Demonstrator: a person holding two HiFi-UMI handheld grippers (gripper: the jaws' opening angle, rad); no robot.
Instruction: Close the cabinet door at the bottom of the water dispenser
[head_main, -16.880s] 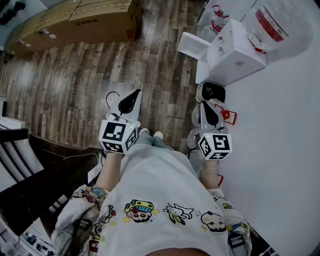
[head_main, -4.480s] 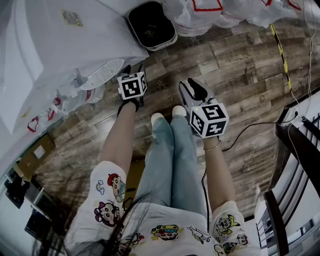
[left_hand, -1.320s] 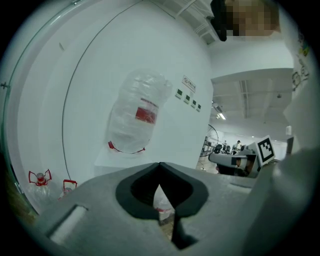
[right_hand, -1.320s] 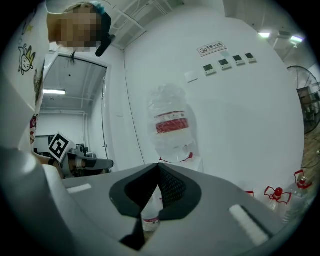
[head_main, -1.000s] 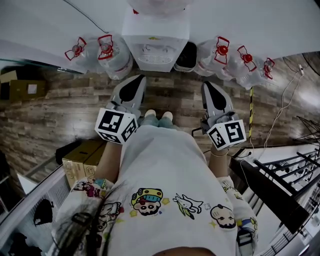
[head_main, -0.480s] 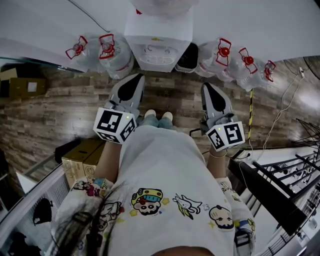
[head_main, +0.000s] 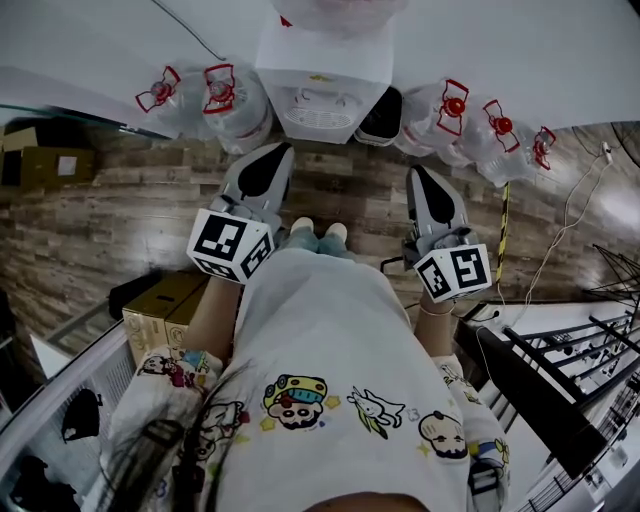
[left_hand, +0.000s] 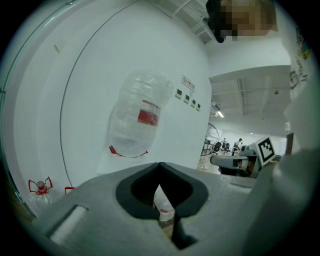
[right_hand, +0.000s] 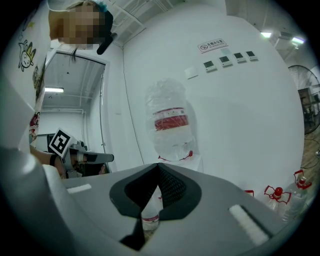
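Observation:
The white water dispenser stands against the wall straight ahead, with an upturned clear bottle with a red label on top. That bottle also shows in the right gripper view. Its bottom cabinet door is hidden: the head view looks down from above, and the gripper bodies block the low part in both gripper views. My left gripper points at the dispenser's left side, shut and holding nothing. My right gripper is held off to the dispenser's right, also shut and holding nothing. In their own views, the left gripper and right gripper have their jaws pressed together.
Several large water bottles with red handles lie on the wooden floor on both sides of the dispenser. A black bin stands at its right. Cardboard boxes sit at the left, a black rack and a cable at the right.
The dispenser and bottles have slid slightly right and down in the head view. Both grippers keep their places, still shut.

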